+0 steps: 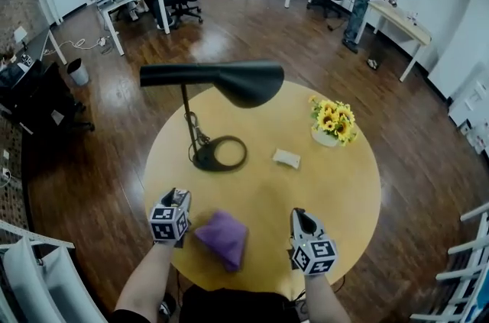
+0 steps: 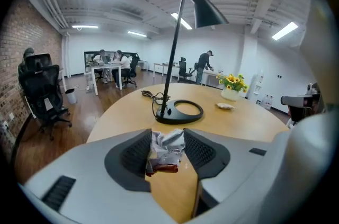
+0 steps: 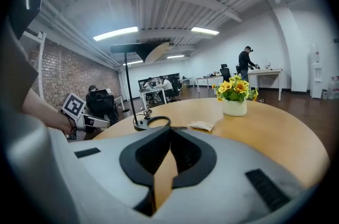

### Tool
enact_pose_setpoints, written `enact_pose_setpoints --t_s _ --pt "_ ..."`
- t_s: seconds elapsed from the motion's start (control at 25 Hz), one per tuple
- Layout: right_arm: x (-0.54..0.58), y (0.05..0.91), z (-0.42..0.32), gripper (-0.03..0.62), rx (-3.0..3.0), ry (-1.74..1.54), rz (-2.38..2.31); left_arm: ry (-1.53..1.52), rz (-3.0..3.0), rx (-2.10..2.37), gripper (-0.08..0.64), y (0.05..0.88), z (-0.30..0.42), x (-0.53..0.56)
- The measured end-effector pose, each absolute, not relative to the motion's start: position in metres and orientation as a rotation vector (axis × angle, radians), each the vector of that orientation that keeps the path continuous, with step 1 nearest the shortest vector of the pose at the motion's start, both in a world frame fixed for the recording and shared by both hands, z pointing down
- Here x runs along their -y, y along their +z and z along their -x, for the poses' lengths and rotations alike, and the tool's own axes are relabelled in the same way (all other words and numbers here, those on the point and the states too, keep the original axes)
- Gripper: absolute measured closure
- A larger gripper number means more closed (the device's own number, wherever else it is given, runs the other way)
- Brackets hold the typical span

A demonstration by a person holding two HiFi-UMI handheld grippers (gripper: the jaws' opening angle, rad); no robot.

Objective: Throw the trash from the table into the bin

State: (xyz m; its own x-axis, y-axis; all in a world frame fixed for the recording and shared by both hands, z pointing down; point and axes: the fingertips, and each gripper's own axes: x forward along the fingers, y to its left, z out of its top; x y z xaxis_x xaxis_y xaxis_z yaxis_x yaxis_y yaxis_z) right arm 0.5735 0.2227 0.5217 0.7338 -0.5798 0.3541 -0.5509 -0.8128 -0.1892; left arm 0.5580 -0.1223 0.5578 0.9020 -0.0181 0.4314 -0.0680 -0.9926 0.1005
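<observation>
Left fingers: I'm holding the left gripper [image 1: 176,198] over the near edge of the surface [image 1: 344,192]. Its fingers are pinching a crumpled wrapper [image 2: 168,144], silvery with a red bit below. They're standing half apart because the wad is filling the gap.
Right fingers: I'm holding the right gripper [image 1: 299,216] level with the left one, with its fingers pressed fully together on nothing. I judge it's staying free for the next piece.
Purple bundle [image 1: 223,237]: it's lying on the surface between the two grippers, and I'm not managing to tell cloth from bag.
Lamp [image 1: 220,153]: it's standing mid-surface, and its black shade is covering part of the top in the head view.
White scrap [image 1: 286,158]: it's lying farther out, near the vase of flowers [image 1: 333,121] but apart from it. It's probably more trash.
Bin [image 1: 78,72]: this small grey one is sitting on the floor well off to the left. I'm guessing it's the target, so the wrapper is facing a carry away from the surface.
Hidden: I'm unable to tell whether the wrapper is hanging clear of the wood. My arms are being cut off at the bottom edge.
</observation>
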Motion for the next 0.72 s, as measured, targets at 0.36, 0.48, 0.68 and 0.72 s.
enact_pose_setpoints --t_s 0.36,0.48,0.68,0.72 --pt "-0.238 0.489 -0.534 0.591 -1.178 -0.465 2.822 0.392 -2.998 0.325 0.382 0.487 -0.446 0.099" --pt "-0.221 0.483 -0.518 0.591 -1.282 -0.443 2.779 0.316 -3.003 0.405 0.382 0.470 -0.411 0.103" --pt "-0.174 0.467 -0.482 0.591 -1.460 -0.391 2.719 0.177 -3.019 0.504 0.382 0.443 -0.352 0.123" --pt "-0.165 0.463 -0.476 0.591 -1.482 -0.373 2.717 0.149 -3.018 0.524 0.382 0.438 -0.340 0.129"
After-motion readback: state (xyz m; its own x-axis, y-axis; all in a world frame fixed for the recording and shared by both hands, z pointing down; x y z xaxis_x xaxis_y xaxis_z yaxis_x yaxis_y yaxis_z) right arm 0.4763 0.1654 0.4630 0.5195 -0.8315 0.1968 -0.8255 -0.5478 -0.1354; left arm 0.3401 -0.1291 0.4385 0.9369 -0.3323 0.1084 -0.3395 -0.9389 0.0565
